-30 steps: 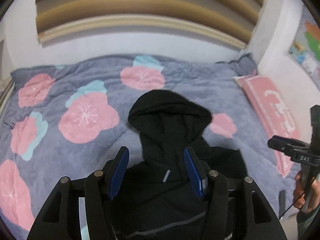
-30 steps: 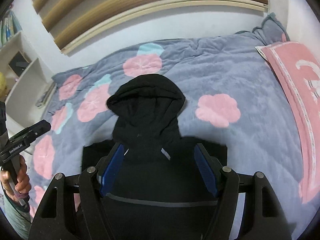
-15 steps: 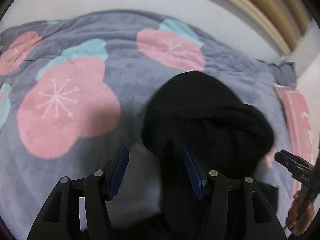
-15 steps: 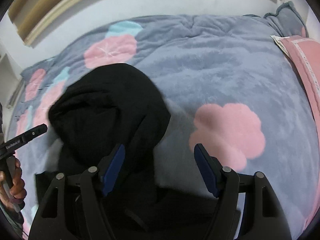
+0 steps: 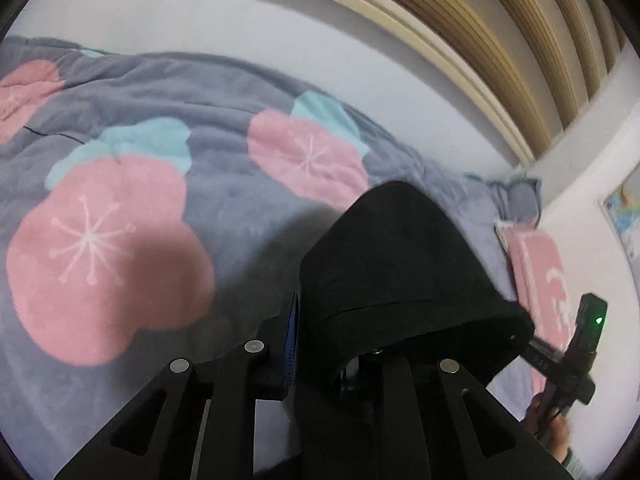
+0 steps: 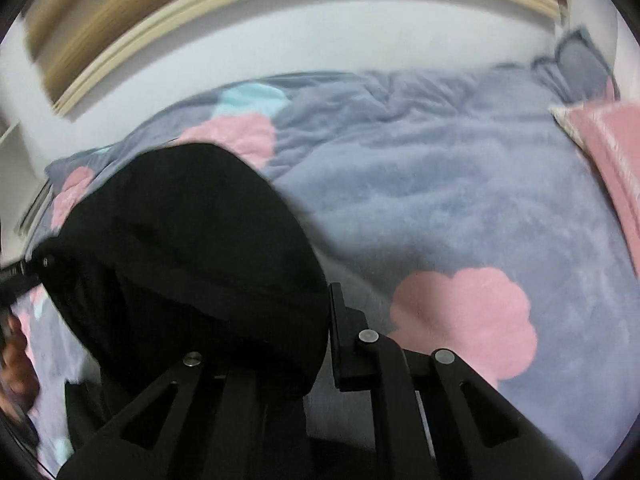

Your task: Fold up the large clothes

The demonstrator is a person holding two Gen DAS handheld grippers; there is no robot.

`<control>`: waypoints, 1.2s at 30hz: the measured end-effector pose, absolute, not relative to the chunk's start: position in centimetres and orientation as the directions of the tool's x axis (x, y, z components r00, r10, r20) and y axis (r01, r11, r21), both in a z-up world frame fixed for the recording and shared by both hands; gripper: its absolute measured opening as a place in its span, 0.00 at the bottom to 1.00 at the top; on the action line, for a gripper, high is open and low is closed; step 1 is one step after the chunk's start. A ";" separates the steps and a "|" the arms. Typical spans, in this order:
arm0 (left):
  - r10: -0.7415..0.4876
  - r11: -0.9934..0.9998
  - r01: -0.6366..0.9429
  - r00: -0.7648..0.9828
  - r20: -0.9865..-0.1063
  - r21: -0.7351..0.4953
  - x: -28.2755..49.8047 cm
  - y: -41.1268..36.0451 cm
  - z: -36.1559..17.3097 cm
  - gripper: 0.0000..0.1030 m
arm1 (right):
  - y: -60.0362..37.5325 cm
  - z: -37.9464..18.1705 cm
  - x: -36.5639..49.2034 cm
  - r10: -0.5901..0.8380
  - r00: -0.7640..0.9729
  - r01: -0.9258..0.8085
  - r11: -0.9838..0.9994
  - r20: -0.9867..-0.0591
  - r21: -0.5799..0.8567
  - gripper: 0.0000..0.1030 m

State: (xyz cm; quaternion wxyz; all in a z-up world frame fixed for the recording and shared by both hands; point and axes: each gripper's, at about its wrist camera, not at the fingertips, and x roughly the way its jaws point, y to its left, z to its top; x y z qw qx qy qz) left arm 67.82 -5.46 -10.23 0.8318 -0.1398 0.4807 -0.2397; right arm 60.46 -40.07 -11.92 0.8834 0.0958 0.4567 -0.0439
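A black hoodie lies on a grey blanket with pink flowers. Its hood is lifted off the bed between my two grippers. My left gripper is shut on the hood's left edge; the cloth drapes over its right finger and only the blue left pad shows. My right gripper is shut on the hood's right edge; the cloth hides its left finger. The hoodie's body stays low, mostly hidden behind the grippers.
A pink pillow lies at the bed's right side, also seen in the right wrist view. A white wall with wooden slats runs behind the bed. The other hand-held gripper shows at the right edge.
Both grippers moved forward to the hood and closed from open onto its two sides. The hood has risen off the blanket and both views tilt outward.
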 end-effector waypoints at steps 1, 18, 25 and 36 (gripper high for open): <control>-0.489 0.872 0.250 0.395 -0.777 -0.421 67.8 -5.6 -12.0 0.20 | -40.2 -13.5 60.6 0.004 0.546 0.171 0.978 -0.838 0.116 0.10; -0.408 0.887 0.358 0.311 -0.858 -0.292 62.7 -3.4 -14.1 0.56 | -42.6 -14.2 57.5 0.145 0.432 0.096 0.974 -0.890 0.205 0.51; -0.499 0.845 0.428 0.418 -0.759 -0.320 65.7 -8.1 -8.8 0.58 | -39.5 -9.9 61.0 0.148 0.535 0.023 0.982 -0.832 0.189 0.51; -0.395 0.895 0.332 0.274 -0.877 -0.299 68.9 -10.1 -20.7 0.69 | -39.9 -21.2 63.6 0.167 0.373 0.060 0.977 -0.913 0.203 0.50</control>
